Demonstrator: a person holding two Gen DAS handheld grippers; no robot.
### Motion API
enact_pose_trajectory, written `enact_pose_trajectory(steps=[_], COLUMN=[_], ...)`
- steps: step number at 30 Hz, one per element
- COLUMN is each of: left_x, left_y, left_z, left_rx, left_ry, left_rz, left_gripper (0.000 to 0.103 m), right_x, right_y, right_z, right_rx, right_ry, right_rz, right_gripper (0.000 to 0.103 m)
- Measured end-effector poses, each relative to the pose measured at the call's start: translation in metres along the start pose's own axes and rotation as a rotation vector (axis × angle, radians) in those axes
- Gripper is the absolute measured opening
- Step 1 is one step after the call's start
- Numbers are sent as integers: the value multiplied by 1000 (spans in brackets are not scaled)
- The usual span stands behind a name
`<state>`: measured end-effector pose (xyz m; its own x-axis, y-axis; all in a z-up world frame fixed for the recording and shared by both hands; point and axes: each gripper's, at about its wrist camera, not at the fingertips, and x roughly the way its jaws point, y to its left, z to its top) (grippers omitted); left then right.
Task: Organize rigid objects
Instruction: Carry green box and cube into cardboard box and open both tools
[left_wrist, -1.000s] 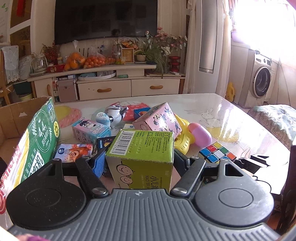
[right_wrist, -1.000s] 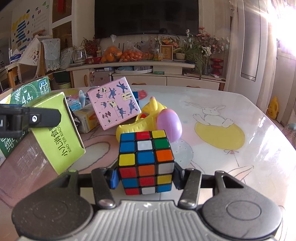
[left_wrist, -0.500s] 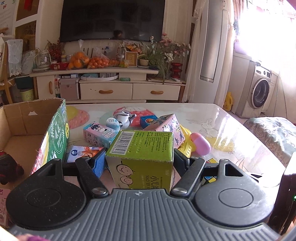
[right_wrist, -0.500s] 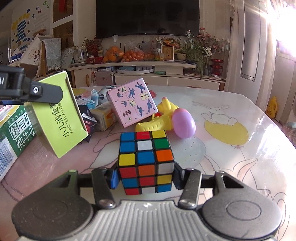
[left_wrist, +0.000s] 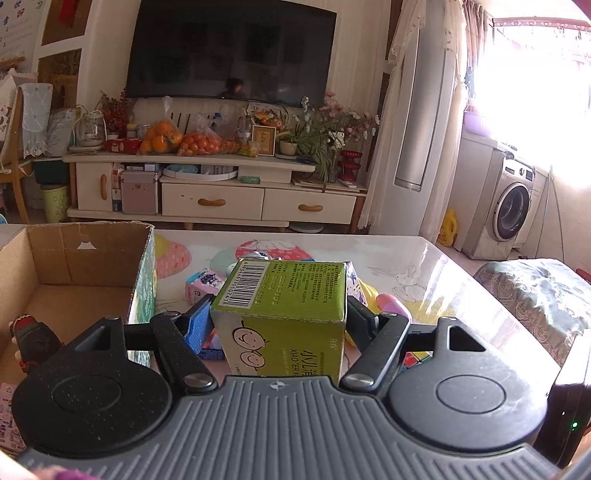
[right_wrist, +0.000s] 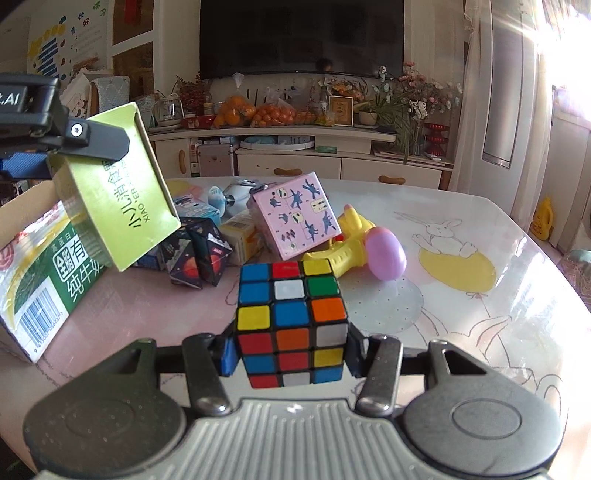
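My left gripper (left_wrist: 280, 314) is shut on a green carton (left_wrist: 284, 314) with a barcode on top, held up above the table. From the right wrist view the same green carton (right_wrist: 122, 192) hangs tilted at the upper left with a left finger (right_wrist: 96, 142) across it. My right gripper (right_wrist: 291, 354) is shut on a colourful puzzle cube (right_wrist: 291, 321), lifted off the table. An open cardboard box (left_wrist: 74, 273) stands at the left with a dark toy (left_wrist: 33, 339) inside.
On the glass-topped table (right_wrist: 461, 295) lie a pink box (right_wrist: 295, 216), a yellow and purple toy (right_wrist: 369, 247), a dark folded cube (right_wrist: 199, 254), small cartons and a white toy. A green milk crate wall (right_wrist: 48, 277) stands at the left. A padded seat (left_wrist: 535, 299) is at the right.
Both grippers have risen and drifted left with their loads. The cardboard box has come further into the left wrist view, and the green carton sits higher in the right wrist view.
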<state>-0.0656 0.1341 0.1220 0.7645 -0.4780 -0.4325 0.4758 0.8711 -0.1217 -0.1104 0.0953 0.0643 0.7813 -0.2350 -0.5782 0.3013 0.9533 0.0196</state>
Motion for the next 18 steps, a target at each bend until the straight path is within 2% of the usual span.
enact_pose_trajectory(steps=[12,18], left_x=[-22,-30], left_y=[15,34], left_z=[9,16], left_rx=[-30,-76], left_ry=[-42,-55], left_rz=[23,54], left_gripper=[90,90], right_x=[-21,-29], right_y=[39,60], right_z=[19,33], right_rx=[-62,-91], right_ry=[-57,-93], right_rz=[64,115], right_gripper=[52,52])
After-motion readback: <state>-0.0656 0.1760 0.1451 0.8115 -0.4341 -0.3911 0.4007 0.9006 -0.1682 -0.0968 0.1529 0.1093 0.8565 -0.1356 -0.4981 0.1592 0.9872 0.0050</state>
